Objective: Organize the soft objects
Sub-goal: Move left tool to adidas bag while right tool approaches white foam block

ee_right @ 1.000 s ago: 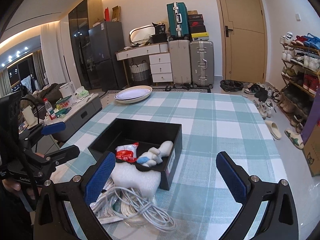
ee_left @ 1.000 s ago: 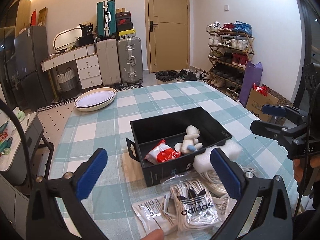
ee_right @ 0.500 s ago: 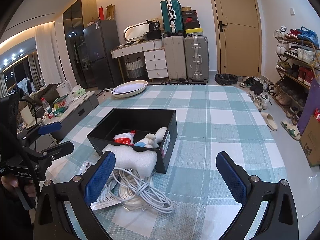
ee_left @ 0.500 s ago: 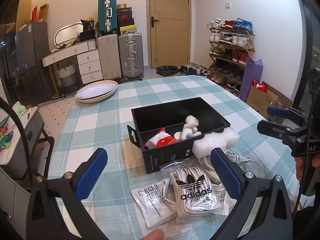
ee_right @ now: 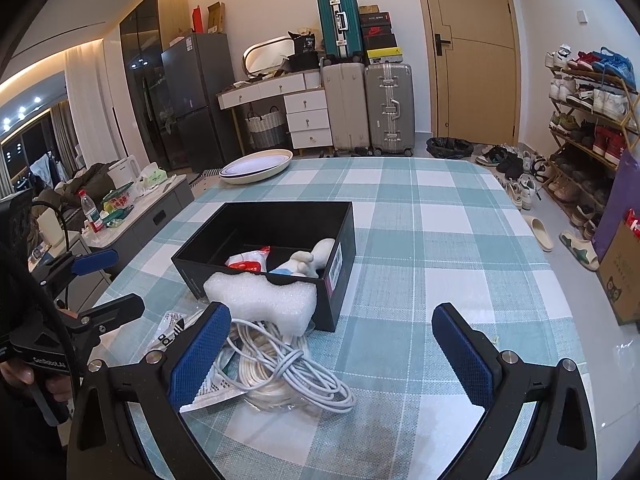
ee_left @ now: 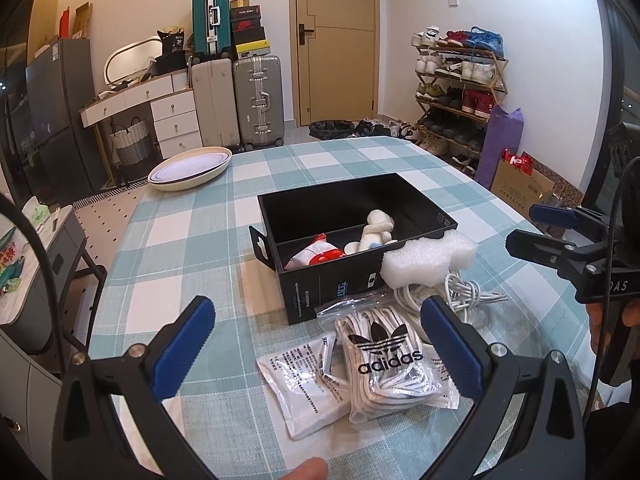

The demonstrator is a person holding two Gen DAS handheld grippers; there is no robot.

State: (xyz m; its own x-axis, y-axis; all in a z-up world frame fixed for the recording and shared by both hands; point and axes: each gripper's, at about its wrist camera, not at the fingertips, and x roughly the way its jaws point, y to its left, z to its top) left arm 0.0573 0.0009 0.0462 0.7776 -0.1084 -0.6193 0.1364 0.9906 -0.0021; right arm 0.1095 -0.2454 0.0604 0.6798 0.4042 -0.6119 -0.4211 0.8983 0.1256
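Observation:
A black box (ee_left: 424, 210) (ee_right: 344, 236) stands mid-table and holds a white plush toy (ee_left: 376, 232) (ee_right: 310, 258) and a red-and-white packet (ee_left: 316, 258) (ee_right: 246, 262). A white foam block (ee_left: 430, 258) (ee_right: 260, 296) leans on the box's near wall. A coil of white cable (ee_right: 280, 368) (ee_left: 464, 292), a bag of white laces marked adidas (ee_left: 386, 356) and a flat white packet (ee_left: 308, 384) lie in front of the box. My left gripper (ee_left: 318, 340) is open and empty above the bags. My right gripper (ee_right: 330, 354) is open and empty over the cable.
A checked teal cloth (ee_right: 420, 216) covers the table. A shallow white dish (ee_left: 190, 170) (ee_right: 256, 166) sits at the far left corner. Suitcases, a dresser and a shoe rack (ee_left: 460, 92) stand beyond the table. A low side table (ee_right: 132, 208) with bottles is to the left.
Both grippers have drawn back from the box and risen a little, so more of the table and the items in front of the box show. Nothing on the table has moved.

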